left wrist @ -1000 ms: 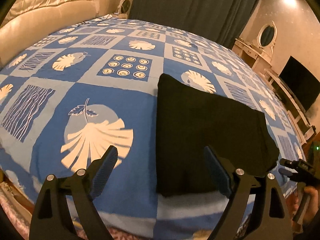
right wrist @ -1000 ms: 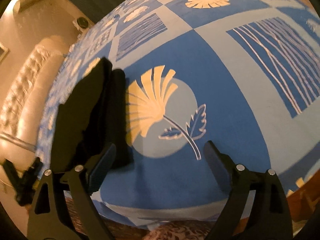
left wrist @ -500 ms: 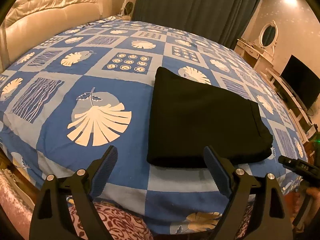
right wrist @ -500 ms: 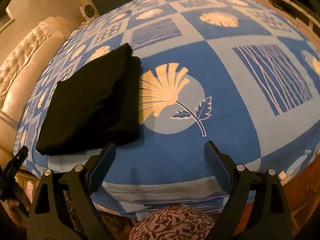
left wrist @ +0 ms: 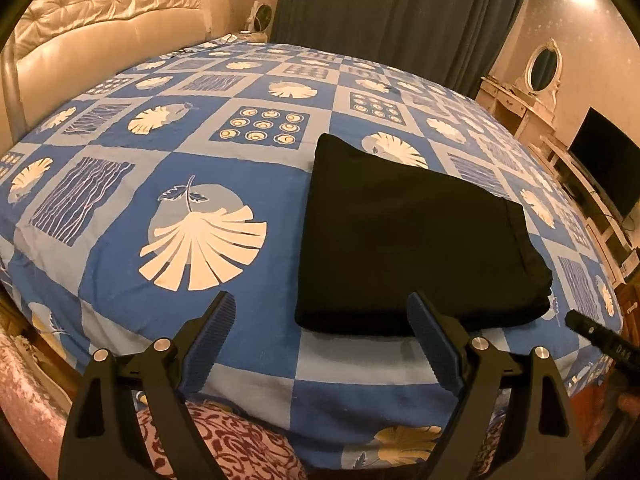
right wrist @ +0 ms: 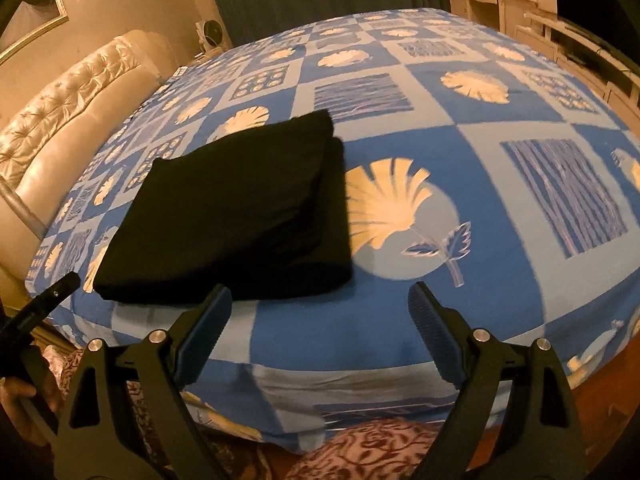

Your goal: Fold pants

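Pants (left wrist: 416, 240), black and folded into a flat rectangle of stacked layers, lie on a blue patterned bedspread (left wrist: 120, 200) near the bed's front edge. Both tools hover off that edge with fingers spread wide, holding nothing. From the left gripper (left wrist: 320, 320) the pants sit ahead and to the right, the near edge just beyond its right finger. From the right gripper (right wrist: 320, 308) they sit ahead and to the left. The bundle's long axis runs away from the tools. The left gripper appears slightly nearer. The folding looks finished.
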A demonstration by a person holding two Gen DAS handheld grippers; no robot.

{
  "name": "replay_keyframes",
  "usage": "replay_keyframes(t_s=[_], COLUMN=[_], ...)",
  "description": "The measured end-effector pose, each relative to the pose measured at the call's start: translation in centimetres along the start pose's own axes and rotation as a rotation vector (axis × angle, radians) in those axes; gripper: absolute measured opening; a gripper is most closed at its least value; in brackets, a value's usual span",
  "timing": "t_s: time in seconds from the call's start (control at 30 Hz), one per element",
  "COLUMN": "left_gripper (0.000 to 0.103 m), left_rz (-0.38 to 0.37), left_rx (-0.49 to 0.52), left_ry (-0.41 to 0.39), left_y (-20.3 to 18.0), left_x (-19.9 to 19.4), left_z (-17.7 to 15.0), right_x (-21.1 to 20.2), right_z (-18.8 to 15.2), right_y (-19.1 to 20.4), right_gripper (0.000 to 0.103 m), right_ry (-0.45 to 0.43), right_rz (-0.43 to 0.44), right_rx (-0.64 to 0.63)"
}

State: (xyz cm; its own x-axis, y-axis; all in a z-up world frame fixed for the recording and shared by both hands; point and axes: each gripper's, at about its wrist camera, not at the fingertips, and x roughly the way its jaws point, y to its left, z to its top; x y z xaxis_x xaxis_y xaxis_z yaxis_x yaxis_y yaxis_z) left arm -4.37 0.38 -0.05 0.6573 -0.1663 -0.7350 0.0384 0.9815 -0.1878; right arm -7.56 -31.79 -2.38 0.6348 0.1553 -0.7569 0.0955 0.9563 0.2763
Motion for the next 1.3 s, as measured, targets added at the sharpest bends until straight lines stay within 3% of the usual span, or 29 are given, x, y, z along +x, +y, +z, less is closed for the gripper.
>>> replay_keyframes(t_s=[0.23, 0.5, 1.3], left_gripper=[0.086, 0.086, 0.086], left_rz=[0.006, 0.011, 0.024], left_rx=[0.010, 0.024, 0.048], left_ry=[-0.004, 0.002, 0.002], left_y=[-0.2, -0.5, -0.8], left_x=[-0.1, 0.0, 0.2], left_z=[-0.2, -0.5, -0.5], right_x=[0.2, 0.8, 1.5], right_z=[-0.2, -0.1, -0.7], right_y=[1.7, 0.5, 0.5], right_gripper=[0.090, 0.090, 0.090], right_ry=[-0.005, 0.026, 0.059], right_rz=[-0.004, 0.008, 0.015], right_rx=[-0.075, -0.007, 0.000])
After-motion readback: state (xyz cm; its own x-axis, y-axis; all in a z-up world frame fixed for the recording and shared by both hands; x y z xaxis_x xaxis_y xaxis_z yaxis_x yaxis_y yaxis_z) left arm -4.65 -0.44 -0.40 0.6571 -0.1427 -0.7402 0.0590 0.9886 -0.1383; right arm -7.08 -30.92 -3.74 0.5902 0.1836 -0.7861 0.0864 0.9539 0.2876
